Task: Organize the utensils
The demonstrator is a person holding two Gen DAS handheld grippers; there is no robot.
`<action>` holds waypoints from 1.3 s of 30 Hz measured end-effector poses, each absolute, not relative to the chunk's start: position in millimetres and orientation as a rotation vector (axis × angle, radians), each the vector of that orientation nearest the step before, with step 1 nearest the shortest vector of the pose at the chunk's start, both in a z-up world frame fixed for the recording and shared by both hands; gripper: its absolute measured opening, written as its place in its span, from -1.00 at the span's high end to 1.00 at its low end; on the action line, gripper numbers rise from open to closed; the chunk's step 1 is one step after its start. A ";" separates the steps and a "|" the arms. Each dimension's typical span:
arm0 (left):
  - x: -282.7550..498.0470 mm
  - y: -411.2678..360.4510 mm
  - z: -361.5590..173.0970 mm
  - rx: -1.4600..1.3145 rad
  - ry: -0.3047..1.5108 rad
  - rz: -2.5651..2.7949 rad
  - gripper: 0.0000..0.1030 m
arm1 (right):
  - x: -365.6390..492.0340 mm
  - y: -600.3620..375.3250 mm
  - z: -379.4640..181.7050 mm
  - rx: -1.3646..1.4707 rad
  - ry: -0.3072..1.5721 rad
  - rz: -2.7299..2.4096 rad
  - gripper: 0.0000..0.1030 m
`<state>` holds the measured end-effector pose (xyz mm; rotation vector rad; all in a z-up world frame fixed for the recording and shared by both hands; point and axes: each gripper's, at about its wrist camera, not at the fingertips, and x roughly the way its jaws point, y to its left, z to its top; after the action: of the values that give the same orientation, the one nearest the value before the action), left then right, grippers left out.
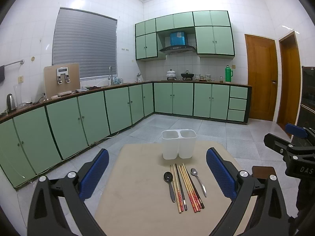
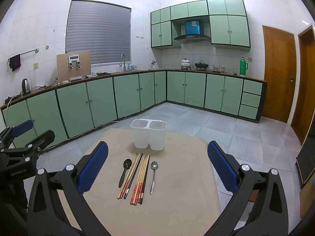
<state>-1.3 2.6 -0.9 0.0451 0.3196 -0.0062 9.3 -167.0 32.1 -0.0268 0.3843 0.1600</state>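
Note:
A white two-compartment utensil holder [image 1: 178,144] [image 2: 148,134] stands upright at the far side of a small beige table [image 1: 137,192] [image 2: 183,186]. In front of it lie a black spoon [image 1: 169,184] [image 2: 124,170], several chopsticks [image 1: 186,186] [image 2: 137,177] and a metal spoon [image 1: 198,181] [image 2: 153,175], side by side. My left gripper [image 1: 157,175] is open and empty, above the table's near part. My right gripper [image 2: 157,165] is open and empty too, held above the utensils; it also shows in the left wrist view [image 1: 291,147].
Green base cabinets [image 1: 78,125] [image 2: 98,100] with a cluttered worktop run along the left and far walls. Grey tile floor [image 1: 177,123] surrounds the table. Wooden doors [image 1: 261,76] [image 2: 279,72] stand at the right, with dark furniture [image 2: 307,165] nearer.

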 end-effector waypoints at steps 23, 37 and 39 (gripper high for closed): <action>5.5 3.8 1.2 0.039 0.324 -0.001 -0.88 | 10.1 -163.2 27.4 -0.032 0.386 0.162 -0.90; 3.6 7.8 -1.6 0.039 0.324 -0.001 -0.88 | 10.7 -162.6 27.8 -0.031 0.387 0.162 -0.90; 3.5 8.1 -1.7 0.038 0.324 -0.001 -0.88 | 10.8 -162.2 27.4 -0.032 0.387 0.161 -0.90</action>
<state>3.5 8.1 -1.7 0.0377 0.3241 -0.0007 10.8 -162.2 27.4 -0.0322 0.3870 0.1612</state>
